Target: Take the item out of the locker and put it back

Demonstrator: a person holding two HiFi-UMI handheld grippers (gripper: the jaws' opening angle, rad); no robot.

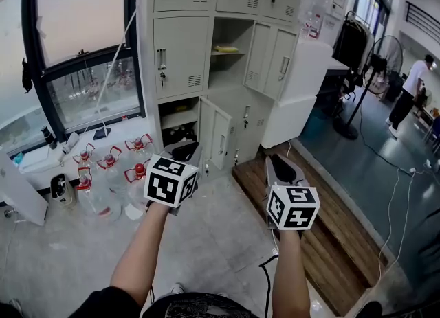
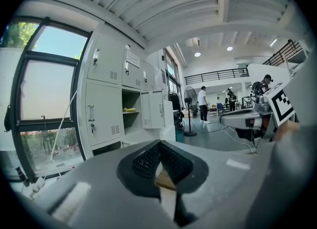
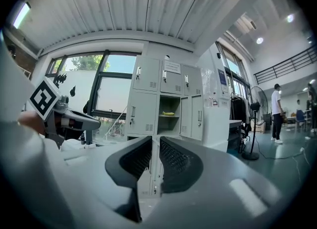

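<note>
A grey bank of lockers (image 1: 180,55) stands ahead. One middle compartment is open, its door (image 1: 271,59) swung to the right. A small yellow item (image 1: 225,49) lies on the shelf inside, also seen as the yellow item (image 2: 130,109) in the left gripper view and the yellow item (image 3: 169,113) in the right gripper view. My left gripper (image 1: 185,148) (image 2: 159,145) and right gripper (image 1: 277,162) (image 3: 154,139) are held side by side, well short of the lockers. Both point toward them. Both are shut with nothing between the pads.
Two lower locker doors (image 1: 221,138) also hang open. Several large water bottles (image 1: 110,165) with red caps stand on the floor at the left under the window. A wooden strip (image 1: 323,241), a floor fan (image 1: 375,62), loose cables (image 1: 395,200) and a person (image 1: 411,90) are to the right.
</note>
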